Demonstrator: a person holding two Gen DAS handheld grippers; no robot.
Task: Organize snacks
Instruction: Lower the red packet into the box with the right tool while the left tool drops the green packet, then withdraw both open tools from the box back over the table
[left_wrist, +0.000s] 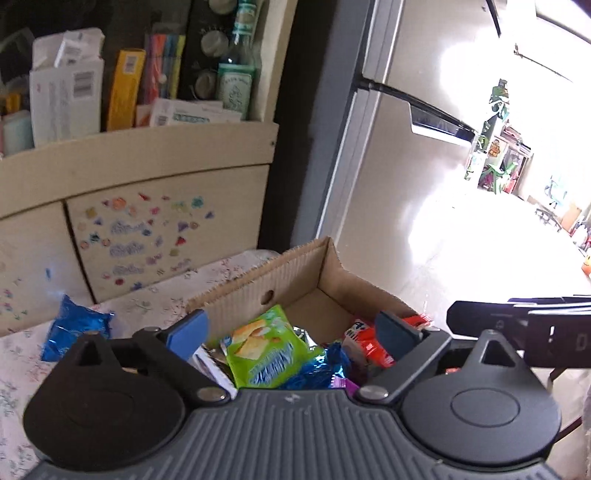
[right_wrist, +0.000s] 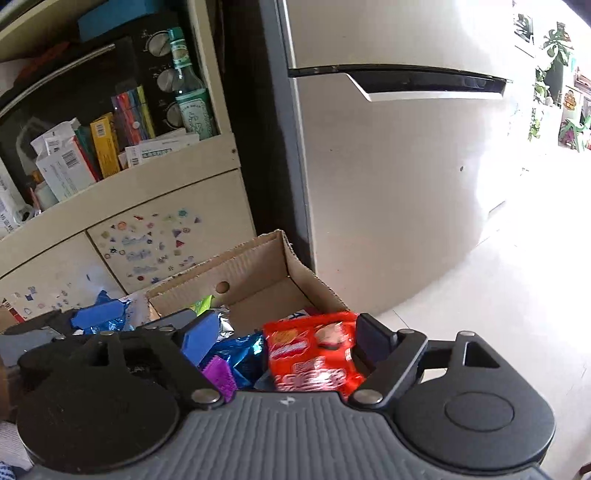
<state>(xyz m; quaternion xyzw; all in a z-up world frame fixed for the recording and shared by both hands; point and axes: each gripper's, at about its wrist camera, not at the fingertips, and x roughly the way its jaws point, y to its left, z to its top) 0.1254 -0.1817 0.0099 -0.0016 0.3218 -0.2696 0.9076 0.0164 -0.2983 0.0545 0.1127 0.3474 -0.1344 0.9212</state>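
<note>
An open cardboard box sits on a flowery tablecloth and holds several snack packets. In the left wrist view my left gripper is open above the box, with a green cracker packet, a blue foil packet and a red packet lying below between its fingers. Another blue packet lies on the cloth left of the box. In the right wrist view my right gripper is open over the box, with a red snack packet and a blue foil packet between its fingers.
A cream cabinet with stickers stands behind the table; its shelf holds boxes and a glass bottle. A fridge stands to the right of it. The other gripper's black body shows at the right.
</note>
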